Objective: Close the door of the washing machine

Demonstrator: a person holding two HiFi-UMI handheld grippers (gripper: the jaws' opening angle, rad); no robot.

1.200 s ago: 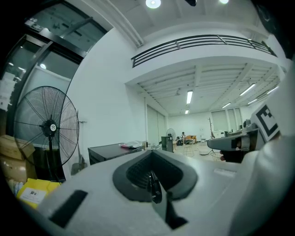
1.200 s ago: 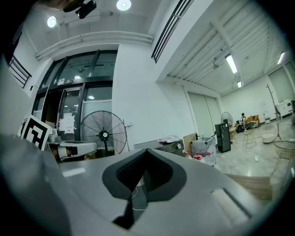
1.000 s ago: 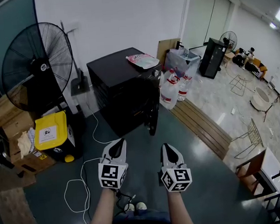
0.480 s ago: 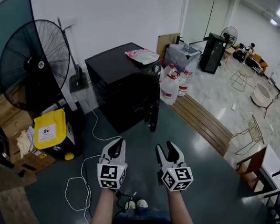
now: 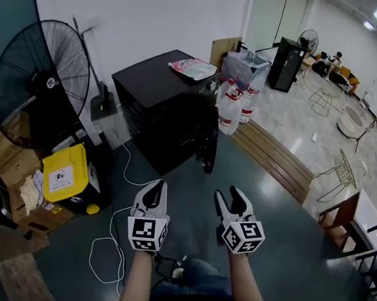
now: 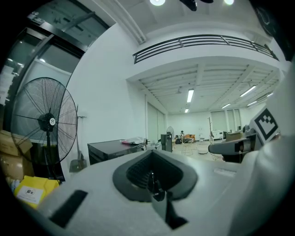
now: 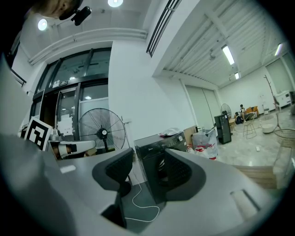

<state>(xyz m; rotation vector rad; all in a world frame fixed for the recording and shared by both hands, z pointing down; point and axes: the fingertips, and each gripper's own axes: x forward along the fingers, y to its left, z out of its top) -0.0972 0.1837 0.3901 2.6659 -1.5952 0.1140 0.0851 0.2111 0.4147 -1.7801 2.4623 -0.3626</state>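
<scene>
The black washing machine (image 5: 166, 109) stands against the white wall, some way ahead of both grippers. Its round door (image 5: 209, 145) hangs open toward the right front. My left gripper (image 5: 154, 193) is held level over the floor with its jaws shut and empty; in its own view the machine (image 6: 113, 150) shows far beyond the closed tips (image 6: 154, 177). My right gripper (image 5: 229, 198) is open beside it, its jaws having just been opening with nothing between them. In the right gripper view the machine (image 7: 154, 156) appears through the gap of the gripper (image 7: 147, 173).
A big floor fan (image 5: 35, 80) and a yellow box (image 5: 65, 178) stand left of the machine. A white cable (image 5: 108, 249) loops on the floor. Water bottles (image 5: 231, 111) and wooden planks (image 5: 273, 166) lie to the right. A pink bag (image 5: 192, 67) rests on the machine's top.
The right gripper's jaws went from shut to wide open. Both grippers sank slightly and the machine came a little nearer. The left gripper stayed shut.
</scene>
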